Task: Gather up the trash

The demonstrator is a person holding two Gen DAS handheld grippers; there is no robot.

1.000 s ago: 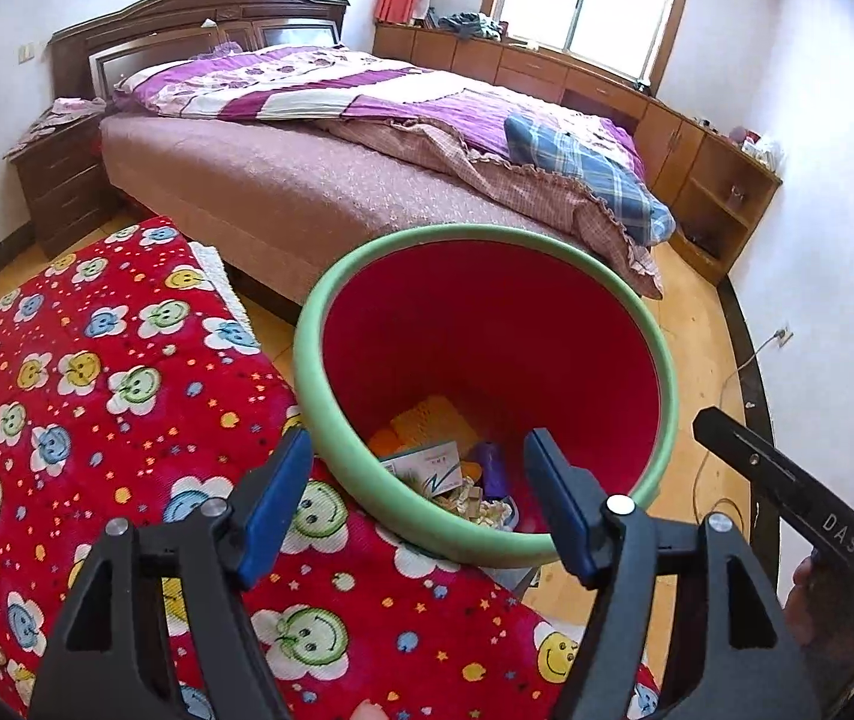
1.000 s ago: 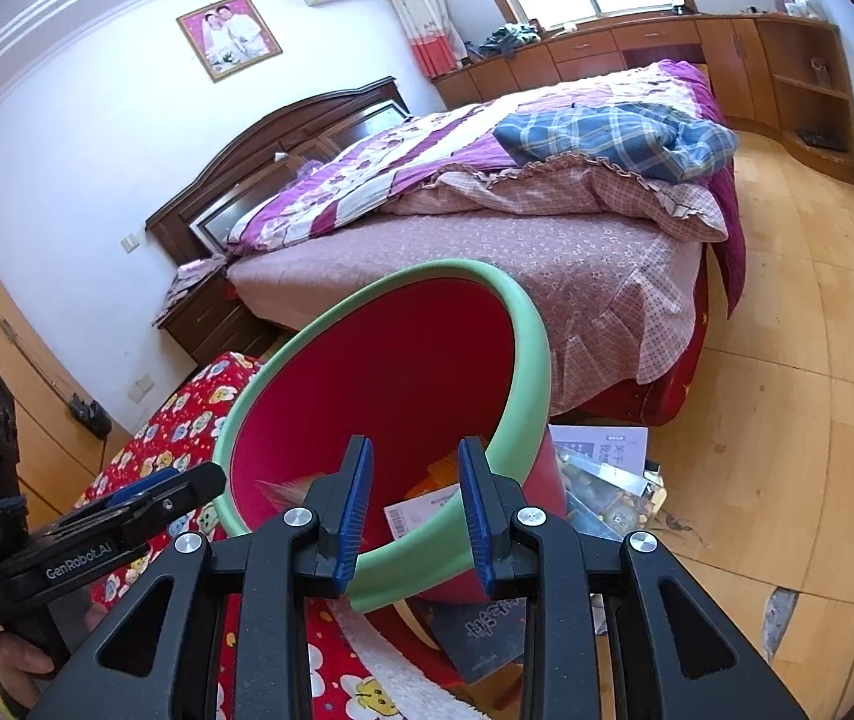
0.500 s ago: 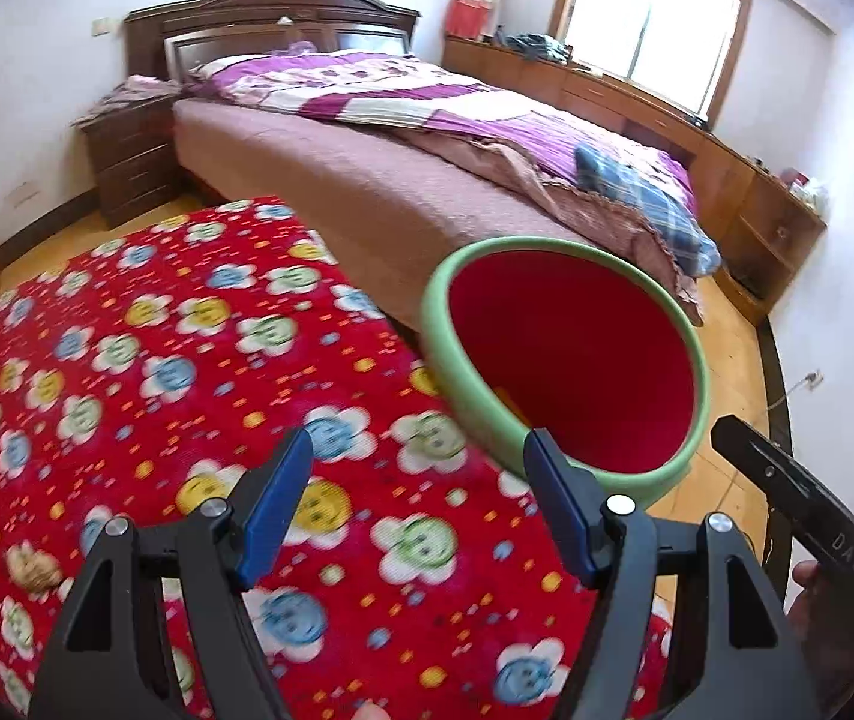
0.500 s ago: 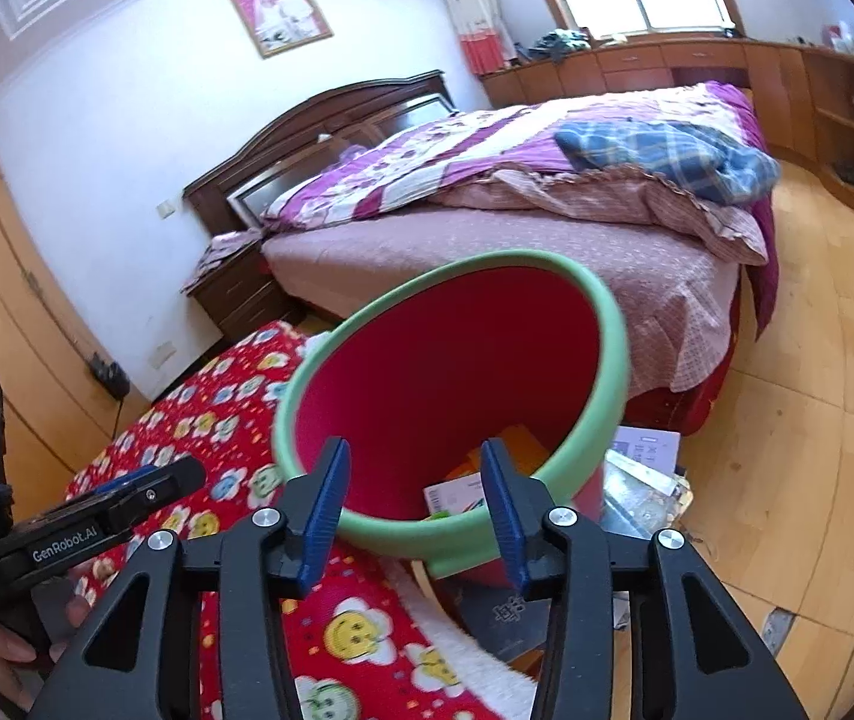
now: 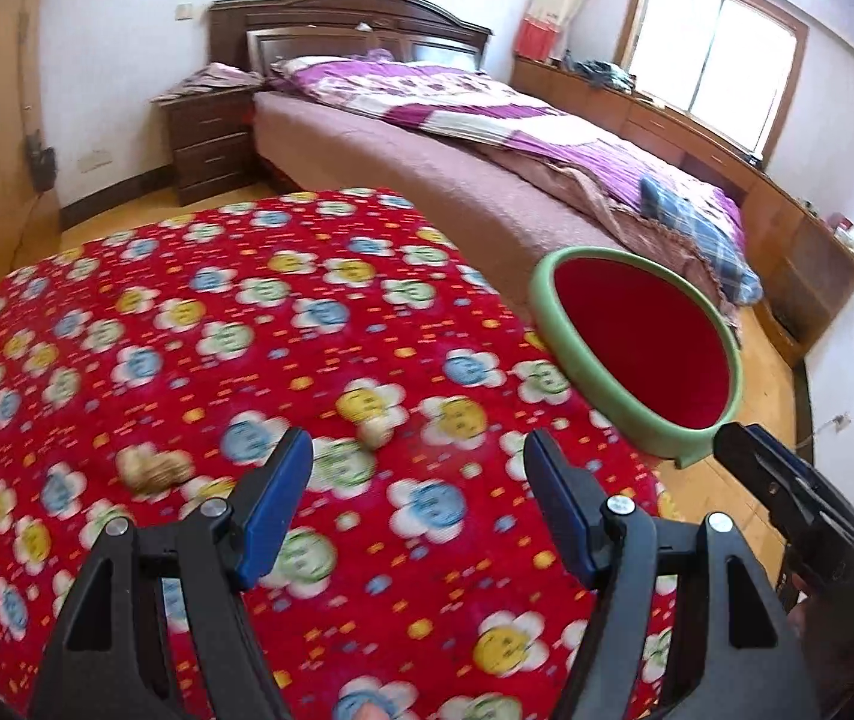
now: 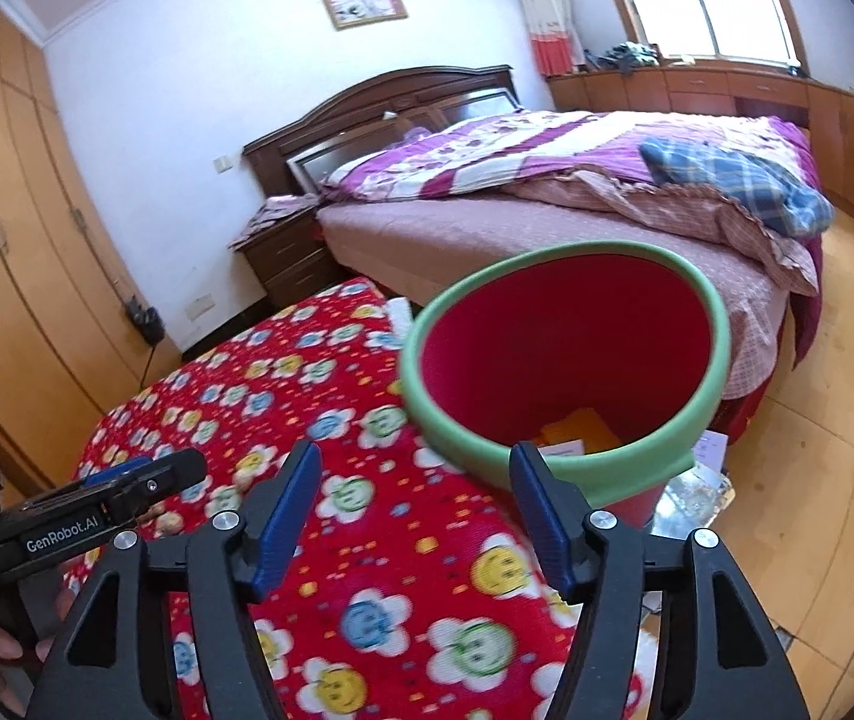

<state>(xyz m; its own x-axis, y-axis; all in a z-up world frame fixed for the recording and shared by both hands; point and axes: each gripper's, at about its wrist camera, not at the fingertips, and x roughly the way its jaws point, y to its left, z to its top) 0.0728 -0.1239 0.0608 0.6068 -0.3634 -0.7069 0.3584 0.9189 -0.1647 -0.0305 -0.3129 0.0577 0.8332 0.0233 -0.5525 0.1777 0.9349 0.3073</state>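
A red bin with a green rim [image 5: 637, 354] [image 6: 565, 372] stands at the right edge of a table under a red flower-print cloth [image 5: 216, 348] [image 6: 282, 384]. Paper trash [image 6: 577, 429] lies in the bin's bottom. Two peanut shells lie on the cloth, a larger one [image 5: 153, 468] and a smaller one [image 5: 375, 431]. My left gripper [image 5: 417, 507] is open and empty above the cloth, just short of the shells. My right gripper [image 6: 414, 516] is open and empty near the bin's rim. The right gripper also shows in the left wrist view [image 5: 787, 492].
A bed [image 5: 487, 138] with purple bedding fills the room behind the table. A dark nightstand [image 5: 210, 138] stands by the headboard. Papers and packets [image 6: 697, 486] lie on the wood floor by the bin. Wardrobes [image 6: 18, 228] line the left wall.
My left gripper has swung left from over the bin to over the cloth, and the peanut shells have come into view. My right gripper has opened wide and drawn back from the bin.
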